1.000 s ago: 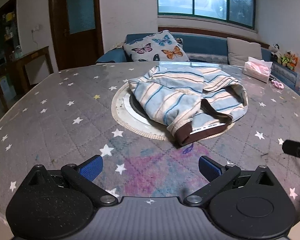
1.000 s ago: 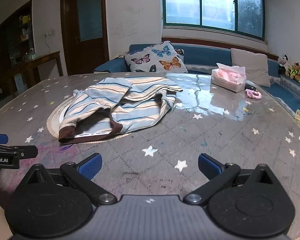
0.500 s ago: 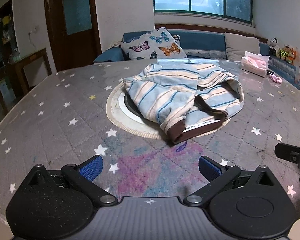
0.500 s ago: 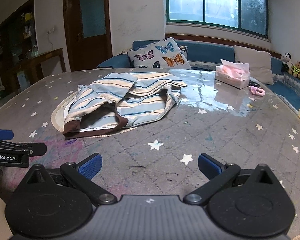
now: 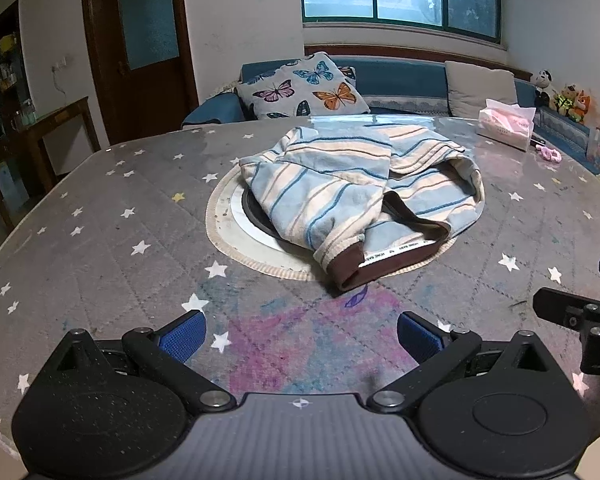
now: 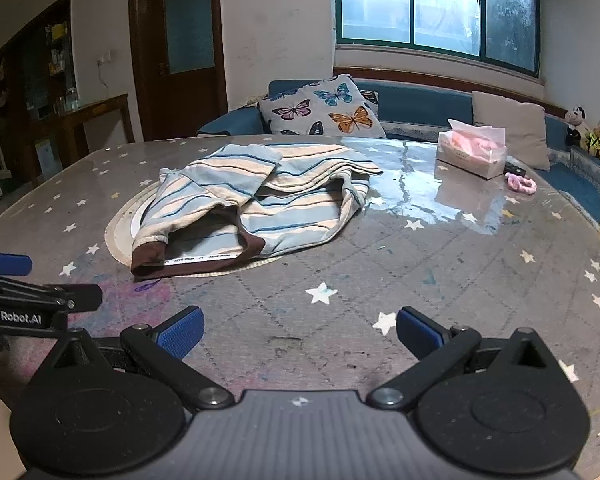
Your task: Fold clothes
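I hold my left tool (image 5: 298, 336) and right tool (image 6: 298, 334) low over the near edge of the table (image 5: 100, 240), both spread wide and gripping nothing, so either can take cloth. The striped shirt (image 5: 360, 192) lies crumpled mid-table on a round mat (image 5: 228, 236), brown collar toward me. I judge that collar edge the nearest place to grab and spread it flat.

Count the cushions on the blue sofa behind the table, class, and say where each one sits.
2. The butterfly cushion leans at the sofa's left end; the plain beige cushion sits further right, behind the tissue box. Others may be hidden.
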`<state>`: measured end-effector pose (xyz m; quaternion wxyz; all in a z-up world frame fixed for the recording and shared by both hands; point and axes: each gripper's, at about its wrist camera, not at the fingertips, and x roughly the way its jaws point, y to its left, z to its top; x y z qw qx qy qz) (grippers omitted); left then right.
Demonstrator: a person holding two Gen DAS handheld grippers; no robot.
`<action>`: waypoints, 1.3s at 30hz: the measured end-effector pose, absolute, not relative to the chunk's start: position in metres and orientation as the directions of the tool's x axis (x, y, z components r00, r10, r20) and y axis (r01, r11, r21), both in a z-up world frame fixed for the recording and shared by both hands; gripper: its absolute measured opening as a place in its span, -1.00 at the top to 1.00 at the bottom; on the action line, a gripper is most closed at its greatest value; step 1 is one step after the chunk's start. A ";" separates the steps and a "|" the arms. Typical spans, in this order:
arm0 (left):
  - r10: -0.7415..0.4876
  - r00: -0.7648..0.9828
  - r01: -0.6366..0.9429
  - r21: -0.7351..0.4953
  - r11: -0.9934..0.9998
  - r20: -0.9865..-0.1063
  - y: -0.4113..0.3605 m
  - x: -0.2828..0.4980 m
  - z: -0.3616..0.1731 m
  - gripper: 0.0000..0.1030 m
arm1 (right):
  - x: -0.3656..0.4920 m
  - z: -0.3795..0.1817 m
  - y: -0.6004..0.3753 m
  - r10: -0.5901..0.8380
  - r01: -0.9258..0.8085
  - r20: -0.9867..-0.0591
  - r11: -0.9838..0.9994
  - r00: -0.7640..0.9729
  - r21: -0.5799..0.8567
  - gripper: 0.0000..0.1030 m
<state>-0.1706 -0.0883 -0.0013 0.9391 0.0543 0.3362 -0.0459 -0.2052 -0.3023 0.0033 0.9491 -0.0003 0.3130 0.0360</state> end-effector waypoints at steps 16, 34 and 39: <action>-0.055 0.745 0.124 0.057 0.991 -0.665 -0.084 -0.155 -0.009 -1.00 | -0.189 -0.005 -0.290 0.085 -0.103 -0.626 0.995 0.775 0.006 -1.00; -0.055 0.732 0.130 0.060 0.990 -0.679 -0.085 -0.134 -0.010 -1.00 | -0.163 -0.013 -0.283 0.100 -0.134 -0.648 0.991 0.755 -0.003 -1.00; -0.052 0.730 0.133 0.067 0.989 -0.681 -0.086 -0.126 -0.010 -1.00 | -0.153 -0.014 -0.284 0.097 -0.142 -0.654 0.990 0.750 -0.016 -1.00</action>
